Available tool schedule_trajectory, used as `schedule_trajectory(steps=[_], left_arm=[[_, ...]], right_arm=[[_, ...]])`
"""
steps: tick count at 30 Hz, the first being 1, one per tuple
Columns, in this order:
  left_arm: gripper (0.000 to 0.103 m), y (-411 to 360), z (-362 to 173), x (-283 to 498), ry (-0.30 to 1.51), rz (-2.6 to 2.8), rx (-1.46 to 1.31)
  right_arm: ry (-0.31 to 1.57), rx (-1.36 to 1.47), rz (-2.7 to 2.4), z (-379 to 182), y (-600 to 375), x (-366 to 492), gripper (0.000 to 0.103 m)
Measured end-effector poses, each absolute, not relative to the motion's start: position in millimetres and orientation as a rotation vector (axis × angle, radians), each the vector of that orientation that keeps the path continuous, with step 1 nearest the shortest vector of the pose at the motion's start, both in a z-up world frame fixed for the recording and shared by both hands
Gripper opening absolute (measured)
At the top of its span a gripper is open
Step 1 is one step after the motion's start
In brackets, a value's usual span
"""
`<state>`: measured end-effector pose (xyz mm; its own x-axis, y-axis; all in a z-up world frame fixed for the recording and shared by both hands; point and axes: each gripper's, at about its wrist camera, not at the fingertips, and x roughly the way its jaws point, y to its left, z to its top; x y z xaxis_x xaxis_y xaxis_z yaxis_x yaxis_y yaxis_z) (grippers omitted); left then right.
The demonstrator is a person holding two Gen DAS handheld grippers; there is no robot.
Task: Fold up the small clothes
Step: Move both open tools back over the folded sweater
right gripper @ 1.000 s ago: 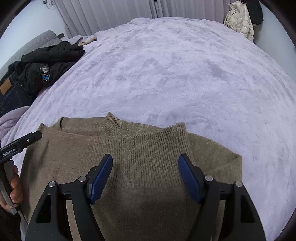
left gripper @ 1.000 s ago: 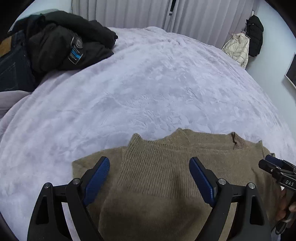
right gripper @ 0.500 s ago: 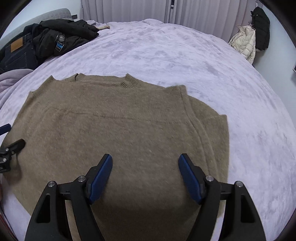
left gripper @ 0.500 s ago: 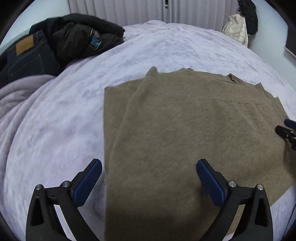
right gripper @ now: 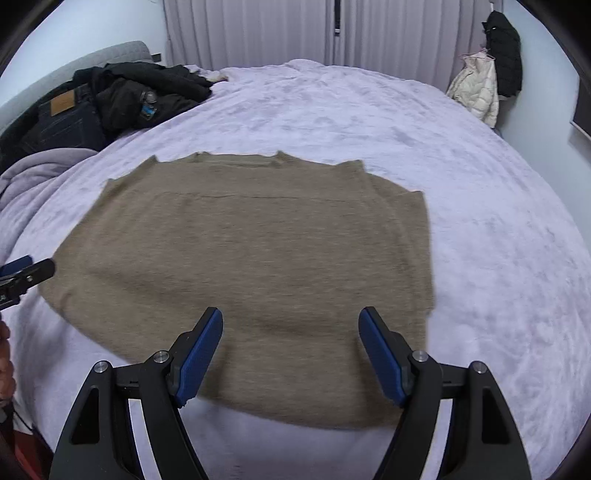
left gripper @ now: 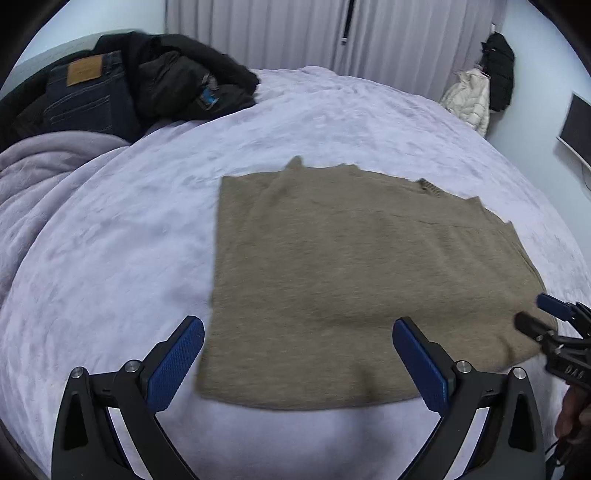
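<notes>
From my left wrist view I see the tan sweater (left gripper: 351,280) lying flat on the lavender bedspread (left gripper: 129,229), neckline toward the far side and both sleeves folded in over the body so it makes a rough rectangle. My left gripper (left gripper: 297,363) hangs above the sweater's near left corner with its jaws spread wide (they have just been opening) and nothing between the blue pads (left gripper: 173,363). In the right wrist view my right gripper (right gripper: 291,354) is above the near hem, right of centre, jaws also apart and gripping nothing; the knit lies flat beneath them. Each gripper shows at the edge of the other's view, at the sweater's side. At the bed's far left corner lies a heap of dark jackets (right gripper: 147,92) beside folded jeans (right gripper: 62,122), well apart from the sweater. A cream puffer coat (right gripper: 476,88) hangs by the curtains (right gripper: 258,33).
</notes>
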<state>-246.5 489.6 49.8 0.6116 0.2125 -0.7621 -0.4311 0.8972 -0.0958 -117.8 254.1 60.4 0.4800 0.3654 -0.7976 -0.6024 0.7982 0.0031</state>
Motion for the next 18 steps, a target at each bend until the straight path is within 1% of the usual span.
schedule_trajectory(steps=[2, 4, 8, 11, 18], left_arm=[[0.102, 463.5, 49.0, -231.6, 0.832, 0.359, -0.197], [0.102, 450.4, 40.4, -221.4, 0.851, 0.331, -0.174], [0.103, 449.6, 2.4, -218.6, 0.964, 0.369, -0.142], [0.102, 463.0, 3.8, -240.3, 0.928, 0.335, -0.211], [0.103, 471.1, -2.2, -265.6, 0.910, 0.322, -0.199]], right_arm=[[0.888, -0.330, 0.624, 54.0, 271.5, -131.9, 0.079], [0.881, -0.358, 0.617, 46.2, 283.6, -142.0, 0.079], [0.916, -0.390, 0.603, 23.2, 283.8, -146.6, 0.079], [0.892, -0.373, 0.599, 24.1, 265.1, -148.4, 0.079], [0.890, -0.307, 0.603, 24.4, 213.8, -142.9, 0.080]])
